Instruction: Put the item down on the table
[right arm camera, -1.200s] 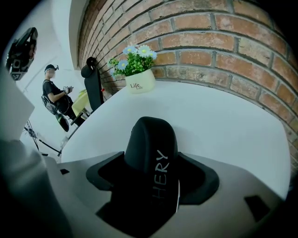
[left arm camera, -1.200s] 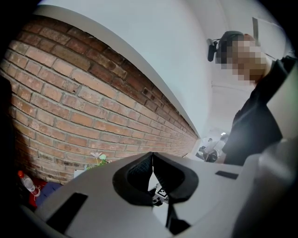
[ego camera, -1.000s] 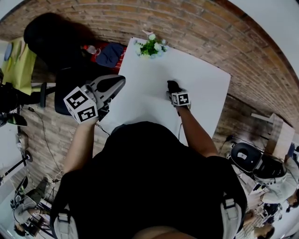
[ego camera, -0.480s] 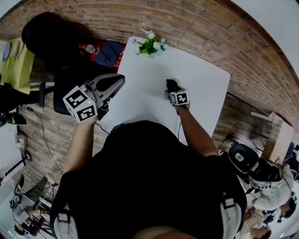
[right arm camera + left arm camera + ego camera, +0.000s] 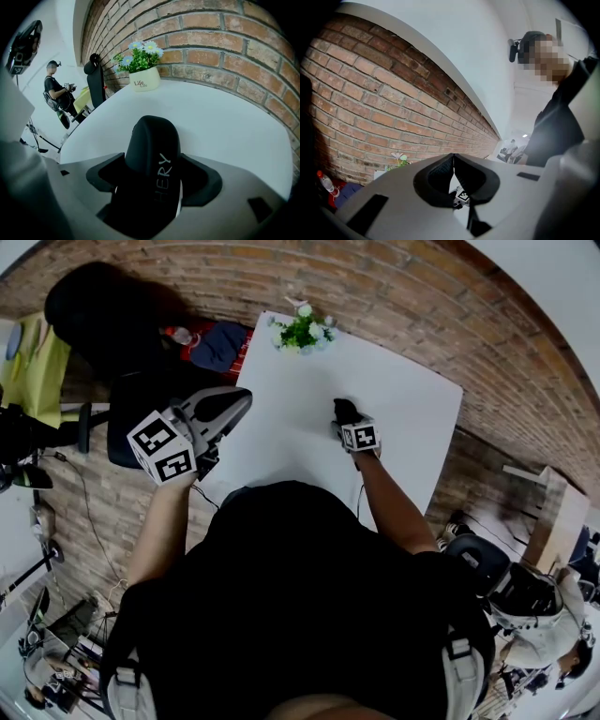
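Observation:
A black rounded item (image 5: 152, 150) with white lettering sits between the jaws of my right gripper (image 5: 154, 179), which is shut on it. In the head view this gripper (image 5: 346, 415) is low over the middle of the white table (image 5: 403, 399), with the black item (image 5: 345, 410) poking out ahead of its marker cube. Whether the item touches the tabletop I cannot tell. My left gripper (image 5: 217, 409) hangs beside the table's left edge. Its jaws (image 5: 453, 157) meet at the tip with nothing between them.
A small white pot of flowers (image 5: 302, 334) (image 5: 143, 77) stands at the table's far edge against the brick wall (image 5: 225, 28). A black chair (image 5: 103, 306) and a red and blue bundle (image 5: 216, 348) are left of the table. People stand at lower right (image 5: 534, 606).
Both grippers and the black item stay where they were. Only the people in the background at lower right have shifted.

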`<state>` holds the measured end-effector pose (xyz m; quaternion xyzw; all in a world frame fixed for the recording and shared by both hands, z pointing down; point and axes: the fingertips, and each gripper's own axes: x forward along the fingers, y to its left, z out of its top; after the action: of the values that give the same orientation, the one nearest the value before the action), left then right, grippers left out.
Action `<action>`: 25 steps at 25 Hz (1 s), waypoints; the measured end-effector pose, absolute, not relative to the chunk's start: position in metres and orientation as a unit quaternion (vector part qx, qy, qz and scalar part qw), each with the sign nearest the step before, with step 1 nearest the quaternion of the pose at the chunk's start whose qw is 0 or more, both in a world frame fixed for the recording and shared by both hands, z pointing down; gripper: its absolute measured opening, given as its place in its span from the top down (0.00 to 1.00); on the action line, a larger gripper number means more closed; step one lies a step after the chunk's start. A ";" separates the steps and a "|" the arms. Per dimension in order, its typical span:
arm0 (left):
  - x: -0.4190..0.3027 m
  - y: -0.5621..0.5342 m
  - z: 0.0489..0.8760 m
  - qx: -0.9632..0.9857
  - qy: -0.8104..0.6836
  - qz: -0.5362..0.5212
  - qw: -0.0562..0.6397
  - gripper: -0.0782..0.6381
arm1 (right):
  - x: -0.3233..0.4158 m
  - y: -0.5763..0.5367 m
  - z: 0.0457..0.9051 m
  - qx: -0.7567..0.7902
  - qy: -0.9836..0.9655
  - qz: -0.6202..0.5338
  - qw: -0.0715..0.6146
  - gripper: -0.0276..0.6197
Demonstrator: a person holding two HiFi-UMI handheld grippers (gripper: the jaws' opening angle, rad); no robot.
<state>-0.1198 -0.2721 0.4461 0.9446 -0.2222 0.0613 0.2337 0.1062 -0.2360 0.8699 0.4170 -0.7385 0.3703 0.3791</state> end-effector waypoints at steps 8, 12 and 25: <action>-0.117 -0.267 0.444 0.946 -0.218 0.061 0.230 0.87 | 0.101 -0.234 0.870 0.414 -0.744 0.373 0.368 0.38; -0.118 -0.263 0.440 0.946 -0.219 0.062 0.229 0.87 | 0.101 -0.232 0.866 0.417 -0.747 0.368 0.364 0.37; -0.115 -0.250 0.433 0.949 -0.214 0.061 0.223 0.87 | 0.102 -0.234 0.845 0.430 -0.765 0.349 0.330 0.37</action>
<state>-0.1150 -0.2504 0.4333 0.9493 -0.2135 0.0605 0.2228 0.1021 -0.2344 0.8445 0.4297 -0.7646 0.3486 0.3303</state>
